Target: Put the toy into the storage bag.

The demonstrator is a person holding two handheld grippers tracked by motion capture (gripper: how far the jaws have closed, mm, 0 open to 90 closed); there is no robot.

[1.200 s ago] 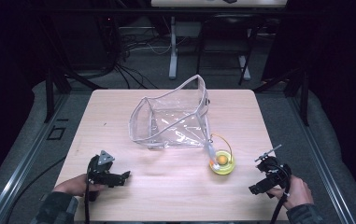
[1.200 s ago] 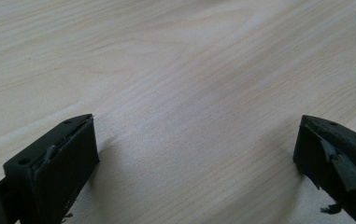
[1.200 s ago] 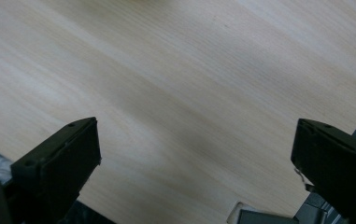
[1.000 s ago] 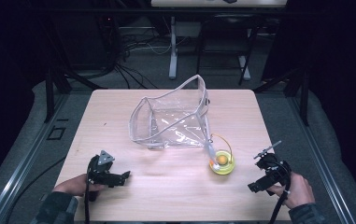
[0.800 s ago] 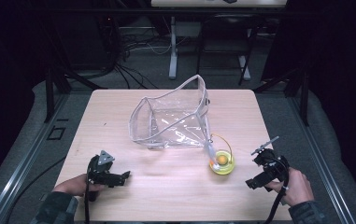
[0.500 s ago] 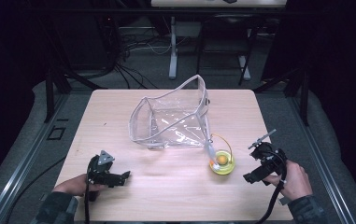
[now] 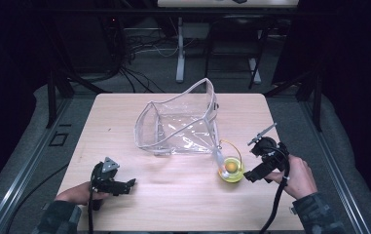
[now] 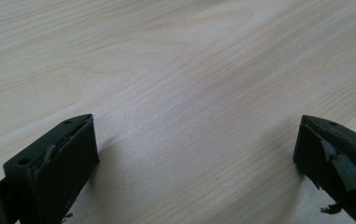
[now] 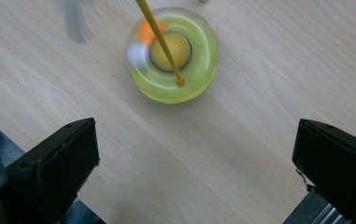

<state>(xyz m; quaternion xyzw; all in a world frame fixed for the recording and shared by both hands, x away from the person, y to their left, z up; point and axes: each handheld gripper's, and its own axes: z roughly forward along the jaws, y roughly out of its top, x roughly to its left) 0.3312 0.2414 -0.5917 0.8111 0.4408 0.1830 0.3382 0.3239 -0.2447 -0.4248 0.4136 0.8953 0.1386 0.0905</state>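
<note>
The right gripper [image 7: 260, 165] hovered near the table's [image 7: 124, 112] right edge, held in the person's right hand [image 7: 297, 175], and its jaws stood wide apart with nothing between them. Just beside it, toward the middle of the table, lay a small yellow-green ring toy [image 7: 231, 170] with an orange ball sitting in its centre; the two were close but apart, not touching. In the right gripper view the ring toy [image 9: 173, 56] sat ahead of the open jaws and slightly toward the left one, with bare wood separating it from both jaw tips; a thin yellow cord [image 9: 159, 39] crossed over it and ended at a small bead on the ring's near rim, and a pale blurred piece showed at its upper left. From the high view the ring toy rested toward the near right part of the table, touching or nearly touching the near right corner of a clear plastic bag [image 7: 180, 126], which stood open around the middle of the table with its mouth raised toward the far edge. The left gripper [image 7: 124, 185] rested near the near left corner of the table, held in the left hand [image 7: 78, 193], well apart from the ring toy and the bag. In the left gripper view its jaws were spread wide over plain wood grain, holding nothing.
</note>
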